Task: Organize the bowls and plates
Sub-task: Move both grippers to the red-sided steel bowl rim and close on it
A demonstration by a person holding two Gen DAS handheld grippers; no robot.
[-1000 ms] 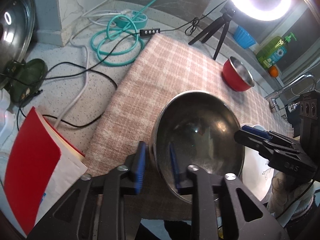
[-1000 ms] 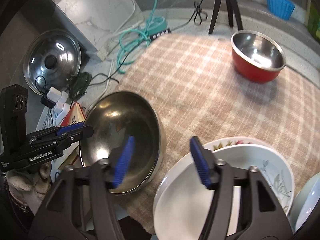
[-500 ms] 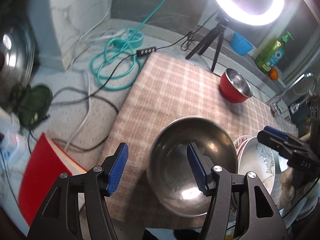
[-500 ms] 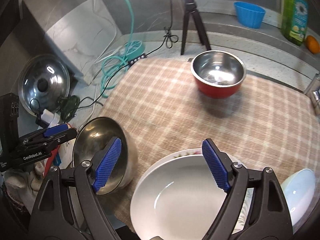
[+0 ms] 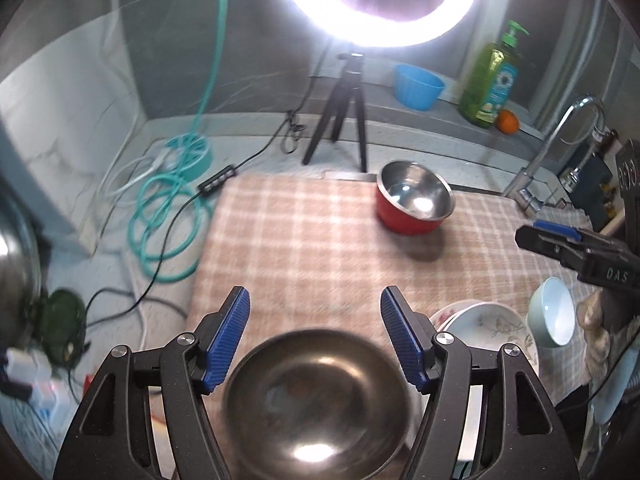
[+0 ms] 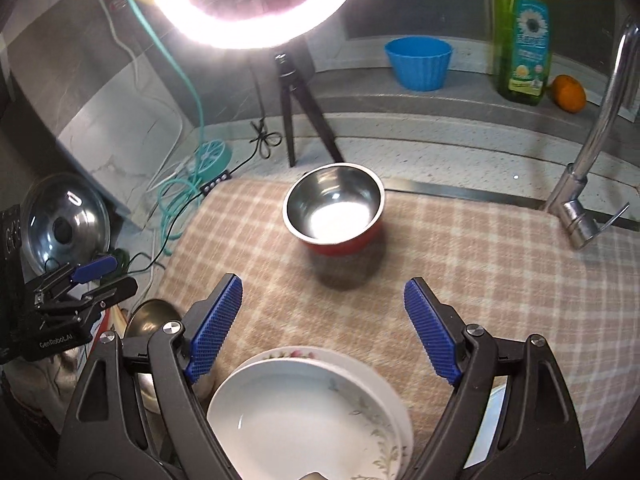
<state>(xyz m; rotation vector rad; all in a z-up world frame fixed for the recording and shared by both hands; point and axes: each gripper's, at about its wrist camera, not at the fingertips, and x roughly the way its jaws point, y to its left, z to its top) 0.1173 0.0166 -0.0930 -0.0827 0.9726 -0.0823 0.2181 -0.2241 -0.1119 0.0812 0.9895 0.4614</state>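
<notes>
A large steel bowl (image 5: 320, 404) sits on the checked mat's near left corner, below my open, empty left gripper (image 5: 316, 320); it also shows in the right wrist view (image 6: 150, 318). A stack of white flowered plates (image 6: 308, 412) lies under my open, empty right gripper (image 6: 320, 320), and shows in the left wrist view (image 5: 484, 328). A red bowl with steel inside (image 5: 414, 202) (image 6: 334, 208) stands at the mat's far side. A small pale blue bowl (image 5: 552, 312) sits right of the plates.
A ring light on a tripod (image 5: 340, 120) stands behind the checked mat (image 5: 304, 248). Teal hose (image 5: 168, 224), cables and a pot lid (image 6: 64, 224) lie left. A tap (image 6: 588, 184), blue cup (image 6: 418, 62), soap bottle (image 6: 520, 32) and orange (image 6: 568, 94) are at the back right.
My left gripper let go of the steel bowl's rim, opened wide and rose back. My right gripper also opened wider and lifted, both views tilting up toward the red bowl.
</notes>
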